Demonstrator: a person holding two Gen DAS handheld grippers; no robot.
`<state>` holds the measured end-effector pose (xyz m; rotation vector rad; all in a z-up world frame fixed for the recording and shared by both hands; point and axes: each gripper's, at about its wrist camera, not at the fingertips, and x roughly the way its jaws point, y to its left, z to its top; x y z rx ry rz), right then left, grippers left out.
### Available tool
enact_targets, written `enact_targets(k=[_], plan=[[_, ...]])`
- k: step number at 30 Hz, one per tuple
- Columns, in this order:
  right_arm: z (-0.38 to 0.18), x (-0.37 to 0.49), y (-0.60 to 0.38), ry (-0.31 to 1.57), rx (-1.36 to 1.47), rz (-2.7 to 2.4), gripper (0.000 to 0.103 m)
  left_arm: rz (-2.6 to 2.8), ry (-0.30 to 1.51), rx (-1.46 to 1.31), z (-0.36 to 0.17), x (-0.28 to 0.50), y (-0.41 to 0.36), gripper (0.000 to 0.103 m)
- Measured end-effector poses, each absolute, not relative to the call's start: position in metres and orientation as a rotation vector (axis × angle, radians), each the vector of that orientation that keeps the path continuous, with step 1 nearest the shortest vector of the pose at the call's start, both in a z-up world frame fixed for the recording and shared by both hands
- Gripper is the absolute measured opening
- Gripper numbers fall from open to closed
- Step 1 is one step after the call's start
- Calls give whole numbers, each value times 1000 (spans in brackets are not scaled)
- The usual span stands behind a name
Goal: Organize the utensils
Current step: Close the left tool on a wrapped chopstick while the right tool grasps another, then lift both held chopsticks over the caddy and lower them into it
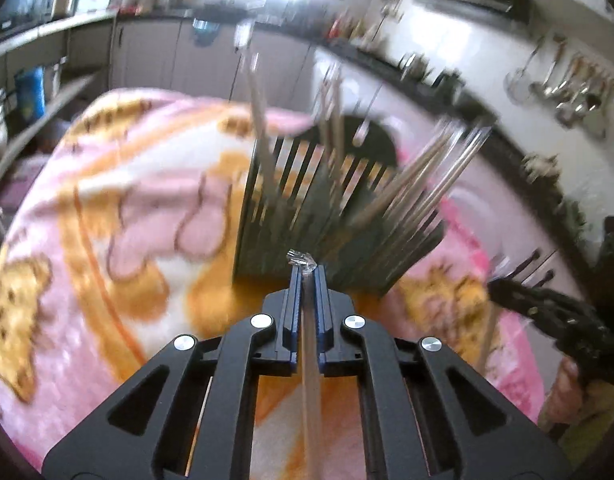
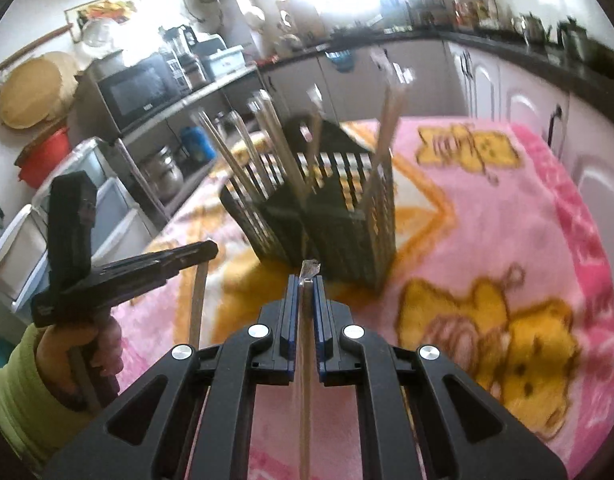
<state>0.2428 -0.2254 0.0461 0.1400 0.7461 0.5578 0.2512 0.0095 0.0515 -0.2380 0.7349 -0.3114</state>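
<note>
A black slatted utensil holder (image 1: 327,216) (image 2: 331,216) stands on the pink blanket with several thin pale sticks (image 1: 263,144) (image 2: 383,136) upright or leaning in its compartments. My left gripper (image 1: 305,270) is shut on one such stick (image 1: 310,380), whose clear-wrapped tip pokes out just before the holder. My right gripper (image 2: 307,278) is shut on another stick (image 2: 305,380), also close in front of the holder. Each gripper shows in the other's view, the left gripper (image 2: 209,249) and the right gripper (image 1: 493,288), each with a stick hanging down from it.
A pink blanket with yellow bear prints (image 1: 107,200) (image 2: 507,220) covers the table. A hand in a green sleeve (image 2: 23,380) holds the left gripper. Behind are kitchen cabinets, a microwave (image 2: 139,88), shelves with pots, and ladles hanging on the wall (image 1: 567,88).
</note>
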Motion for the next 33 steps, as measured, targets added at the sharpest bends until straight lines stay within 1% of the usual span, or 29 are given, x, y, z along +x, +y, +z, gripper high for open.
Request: enact_targets(k=[11, 16, 25, 33], plan=[[115, 241, -226, 538, 157, 557, 6, -337, 481, -232, 145, 247, 13, 1], [155, 244, -231, 409, 162, 528, 6, -313, 357, -178, 186, 251, 6, 1], [199, 264, -246, 271, 183, 461, 6, -280, 269, -159, 213, 278, -7, 1], [204, 282, -253, 231, 176, 391, 6, -245, 221, -135, 216, 297, -19, 1]])
